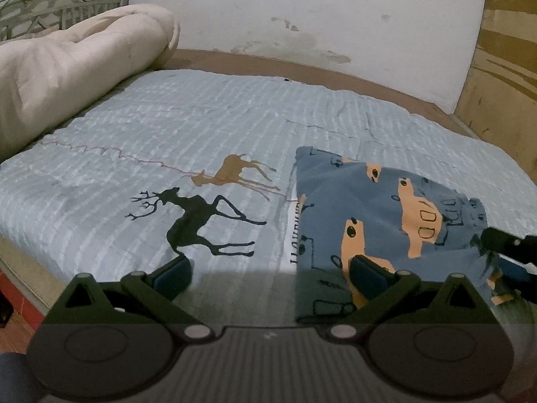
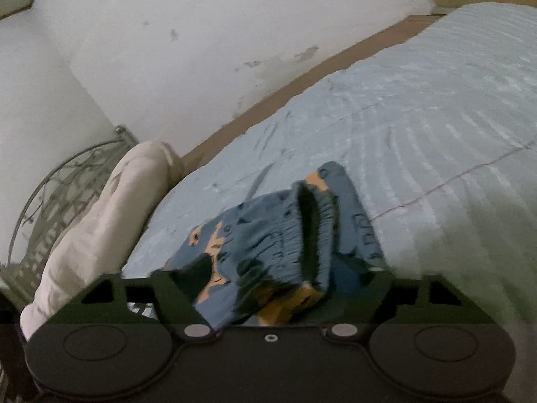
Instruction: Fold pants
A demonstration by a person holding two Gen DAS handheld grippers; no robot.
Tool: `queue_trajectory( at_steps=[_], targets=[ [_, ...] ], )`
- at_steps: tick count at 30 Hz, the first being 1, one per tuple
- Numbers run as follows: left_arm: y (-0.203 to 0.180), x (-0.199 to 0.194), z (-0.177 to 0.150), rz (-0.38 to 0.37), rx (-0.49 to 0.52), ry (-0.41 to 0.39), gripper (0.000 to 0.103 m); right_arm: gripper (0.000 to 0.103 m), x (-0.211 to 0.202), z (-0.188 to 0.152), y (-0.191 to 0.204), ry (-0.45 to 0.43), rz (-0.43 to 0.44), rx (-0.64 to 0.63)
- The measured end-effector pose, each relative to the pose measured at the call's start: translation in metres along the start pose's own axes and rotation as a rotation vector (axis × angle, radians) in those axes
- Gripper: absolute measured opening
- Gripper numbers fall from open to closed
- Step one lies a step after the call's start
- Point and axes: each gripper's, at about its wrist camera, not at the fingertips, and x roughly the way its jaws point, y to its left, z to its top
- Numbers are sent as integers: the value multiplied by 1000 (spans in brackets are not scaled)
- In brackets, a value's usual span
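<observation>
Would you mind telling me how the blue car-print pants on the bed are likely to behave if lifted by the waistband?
The pants look like thin, soft knit, so they would probably droop and bunch. The gathered elastic waistband already crumples between the right gripper fingers, suggesting little stiffness. They likely weigh little and may drag on the ribbed bedspread.

Printed lettering: one vertical run of dark capital letters on a white band of the bedspread (image 1: 288, 235), seen in the left wrist view just beside the left edge of the pants (image 1: 386, 208). The letters lie sideways, partly covered by the fabric, and cannot be read with certainty. No other text, label, brand or number is legible in either view.
</observation>
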Motion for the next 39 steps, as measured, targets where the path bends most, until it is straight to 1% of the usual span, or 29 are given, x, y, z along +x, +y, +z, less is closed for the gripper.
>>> queue_trajectory(
  at_steps=[1,2,3,4,6,7,9,13,16,19,20,23,25,27,28,30,31,33,35,37,39],
  targets=[
    [-1,-1,0,0,0,-1,102,58,-1,0,-1,-5,-14,8],
    [-2,-2,1,0,1,-2,102,45,-4,-1,-2,-11,-26,15],
    [-3,-3,2,-1,1,-6,102,39,-5,0,-4,-13,-33,23],
    [-4,-6,2,-4,3,-13,102,38,-6,0,-6,-11,-34,28],
    [-7,-11,5,-16,7,-35,102,27,-6,1,-7,-11,-17,21],
    [-9,-14,7,-21,7,-47,102,25,-8,2,-7,-15,-9,10],
    [-13,-18,12,-34,12,-64,102,23,-13,6,-5,-26,5,-23],
    [-22,-20,19,-48,39,-83,102,22,-24,15,3,-66,18,-88],
    [-27,-11,16,-25,60,-50,102,22,-33,17,8,-86,-1,-140],
    [-27,2,8,-2,76,4,102,22,-35,14,-1,-83,-38,-134],
    [-26,5,5,1,75,16,102,21,-33,12,-5,-74,-53,-125],
    [-19,8,0,-22,56,19,102,22,-27,1,-17,-49,-91,-102],
    [-18,6,2,-27,60,19,102,25,-25,-6,-21,-44,-101,-105],
    [-17,3,8,-29,60,3,102,32,-26,-8,-17,-53,-113,-140],
    [-16,3,12,-29,59,-6,102,42,-28,-8,-14,-61,-124,-164],
    [-17,7,23,-14,62,-16,102,80,-29,-7,-6,-85,-159,-233],
    [-19,9,30,-4,62,-22,102,85,-28,-5,-2,-98,-170,-270],
    [-22,15,42,2,69,-44,102,94,-21,0,7,-114,-184,-320],
    [-26,28,56,17,84,-45,102,102,-8,8,17,-118,-188,-374],
    [-28,43,67,36,91,-29,102,102,11,15,26,-110,-206,-433],
    [-30,56,74,41,82,-8,102,102,33,23,34,-80,-210,-465]
  ],
)
